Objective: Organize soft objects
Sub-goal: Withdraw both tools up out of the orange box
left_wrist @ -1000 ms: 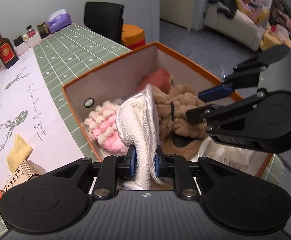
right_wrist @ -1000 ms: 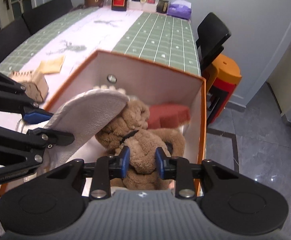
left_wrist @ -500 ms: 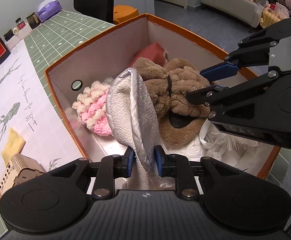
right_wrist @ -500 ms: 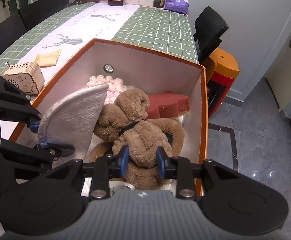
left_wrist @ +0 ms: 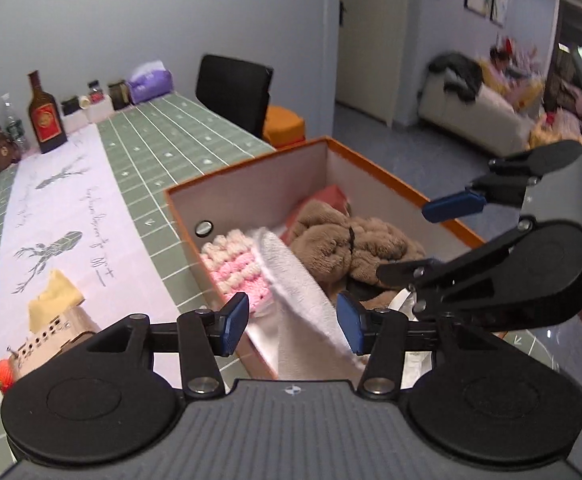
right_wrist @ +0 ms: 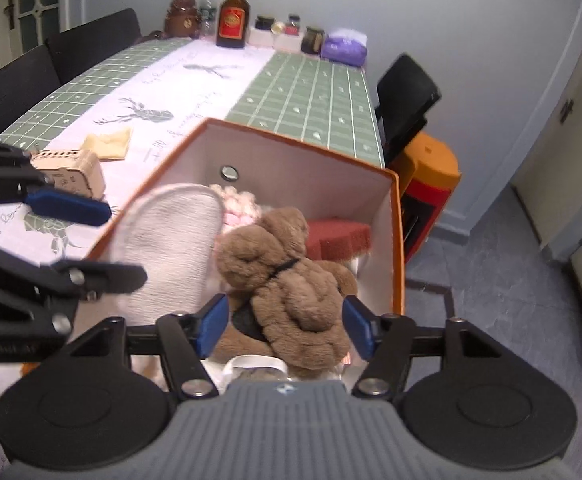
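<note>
An orange box point(left_wrist: 375, 166) point(right_wrist: 396, 240) with white walls holds several soft objects: a brown plush bear point(left_wrist: 339, 240) point(right_wrist: 287, 276), a pink and cream knitted piece point(left_wrist: 237, 264) point(right_wrist: 239, 204), a red sponge point(right_wrist: 339, 236) and a white-grey towel mitt point(left_wrist: 299, 280) point(right_wrist: 171, 240). My left gripper point(left_wrist: 293, 322) is open, with the mitt standing loose between its fingers. My right gripper point(right_wrist: 285, 328) is open, its fingers on either side of the bear.
The box sits at the edge of a green checked table point(left_wrist: 171, 136) with a white runner. A yellow cloth point(left_wrist: 53, 296), a small wooden house model point(right_wrist: 73, 168), a bottle point(right_wrist: 233, 16) and jars stand on it. Black chairs point(right_wrist: 405, 96) and an orange stool point(right_wrist: 431, 172) stand beside it.
Both grippers have opened: the left let go of the mitt, the right let go of the bear. Both have pulled back and up from the box.
</note>
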`<control>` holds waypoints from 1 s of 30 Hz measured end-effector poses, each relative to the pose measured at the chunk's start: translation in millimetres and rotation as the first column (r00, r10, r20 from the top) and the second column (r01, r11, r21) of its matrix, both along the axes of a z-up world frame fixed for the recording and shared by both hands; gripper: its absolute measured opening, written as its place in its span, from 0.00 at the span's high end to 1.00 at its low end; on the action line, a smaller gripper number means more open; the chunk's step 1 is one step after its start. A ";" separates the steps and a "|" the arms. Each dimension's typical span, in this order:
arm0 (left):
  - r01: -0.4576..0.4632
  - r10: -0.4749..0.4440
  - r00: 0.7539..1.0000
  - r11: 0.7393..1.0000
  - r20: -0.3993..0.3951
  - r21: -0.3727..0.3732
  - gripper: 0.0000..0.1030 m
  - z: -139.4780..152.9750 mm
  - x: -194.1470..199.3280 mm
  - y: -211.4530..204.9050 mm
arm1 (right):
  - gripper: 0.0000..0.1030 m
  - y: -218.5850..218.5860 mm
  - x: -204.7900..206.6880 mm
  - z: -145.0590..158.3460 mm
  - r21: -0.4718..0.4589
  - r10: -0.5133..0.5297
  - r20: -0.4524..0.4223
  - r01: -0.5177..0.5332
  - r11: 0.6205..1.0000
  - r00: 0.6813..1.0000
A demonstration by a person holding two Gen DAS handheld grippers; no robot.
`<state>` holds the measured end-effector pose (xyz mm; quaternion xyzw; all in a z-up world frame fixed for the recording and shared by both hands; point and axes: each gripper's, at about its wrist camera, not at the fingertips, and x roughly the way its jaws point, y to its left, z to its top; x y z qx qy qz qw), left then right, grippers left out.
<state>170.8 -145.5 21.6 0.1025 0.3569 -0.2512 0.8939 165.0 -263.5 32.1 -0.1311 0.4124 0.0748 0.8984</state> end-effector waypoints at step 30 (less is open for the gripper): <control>-0.345 0.359 0.927 0.929 0.108 -0.134 0.42 -22.8 -56.7 178.9 | 0.26 165.2 -45.1 -6.6 0.042 0.187 0.153 -0.195 0.980 0.970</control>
